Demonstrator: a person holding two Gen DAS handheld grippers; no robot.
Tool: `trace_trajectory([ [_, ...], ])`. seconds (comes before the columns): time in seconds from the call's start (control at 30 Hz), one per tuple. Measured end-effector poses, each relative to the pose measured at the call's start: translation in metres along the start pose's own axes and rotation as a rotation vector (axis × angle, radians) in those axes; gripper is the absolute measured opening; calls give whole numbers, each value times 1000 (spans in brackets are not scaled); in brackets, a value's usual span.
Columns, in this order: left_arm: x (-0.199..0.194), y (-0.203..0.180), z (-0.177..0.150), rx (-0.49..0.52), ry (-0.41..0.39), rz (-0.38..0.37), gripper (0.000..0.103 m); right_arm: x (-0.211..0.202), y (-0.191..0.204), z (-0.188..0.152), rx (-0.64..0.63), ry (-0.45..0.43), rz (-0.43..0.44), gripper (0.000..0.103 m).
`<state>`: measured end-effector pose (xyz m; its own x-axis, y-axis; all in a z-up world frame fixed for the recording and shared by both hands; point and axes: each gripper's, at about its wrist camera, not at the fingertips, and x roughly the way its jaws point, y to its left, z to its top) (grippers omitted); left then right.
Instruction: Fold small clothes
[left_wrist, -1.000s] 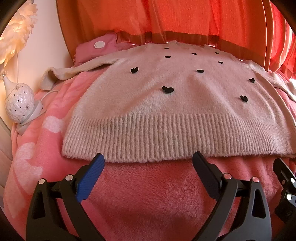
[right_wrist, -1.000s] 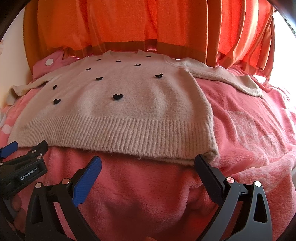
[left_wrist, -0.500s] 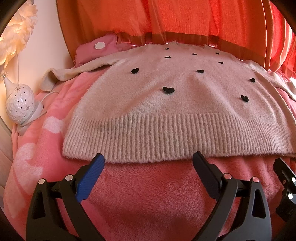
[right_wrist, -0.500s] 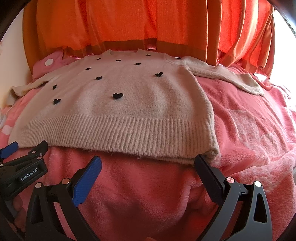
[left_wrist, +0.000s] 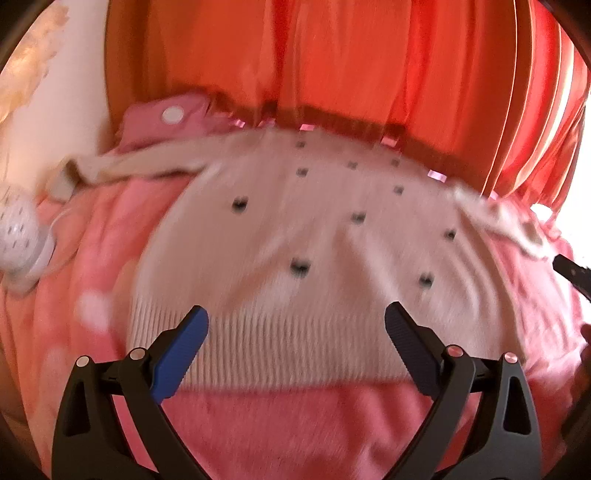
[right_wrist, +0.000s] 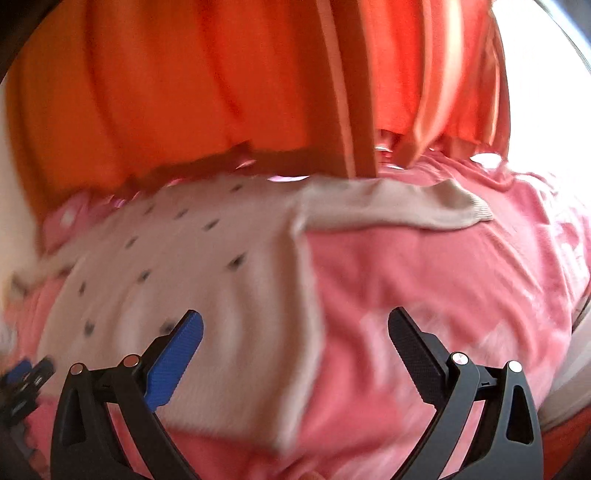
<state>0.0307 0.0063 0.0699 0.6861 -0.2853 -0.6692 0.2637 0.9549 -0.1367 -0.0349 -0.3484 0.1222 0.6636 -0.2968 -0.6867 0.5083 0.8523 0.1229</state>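
A cream knit sweater (left_wrist: 314, 243) with small black hearts lies flat, front up, on a pink fleece blanket (left_wrist: 295, 424), sleeves spread to both sides. My left gripper (left_wrist: 295, 317) is open and empty, its fingers over the ribbed hem. My right gripper (right_wrist: 295, 321) is open and empty above the sweater's right side edge (right_wrist: 306, 295). The right sleeve (right_wrist: 399, 210) stretches out ahead of it. Both views are motion-blurred.
Orange curtains (left_wrist: 332, 55) hang behind the bed. A white perforated globe lamp (left_wrist: 14, 229) stands at the left edge. A pink pillow with white dots (left_wrist: 166, 118) lies behind the left sleeve. Bright window light shows at the far right (right_wrist: 554, 110).
Both grippers have moved forward over the sweater. The left now sits above the hem; the right has swung right toward the sweater's side edge and sleeve. Both stay open.
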Motion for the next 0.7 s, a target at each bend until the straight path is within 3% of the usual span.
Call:
trace_trajectory([
  [0.13,11,-1,32,-13,-51,-29,98,56,-96,52,245,26,-31,98],
  [0.23,36,2,54,-56,-75,-45,98,100,-163,76,391,40,-122,97],
  [0.43,94,-3,84,-81,-43,-6,98,170,-238,94,560,58,-156,83],
  [0.5,110,-5,90,-82,-37,15,98,194,-245,98,551,80,-171,75],
  [0.6,130,-6,96,-75,-22,17,97,220,-251,98,592,102,-126,50],
  [0.7,141,-9,100,-16,-65,47,96,228,-249,104,632,97,-118,18],
])
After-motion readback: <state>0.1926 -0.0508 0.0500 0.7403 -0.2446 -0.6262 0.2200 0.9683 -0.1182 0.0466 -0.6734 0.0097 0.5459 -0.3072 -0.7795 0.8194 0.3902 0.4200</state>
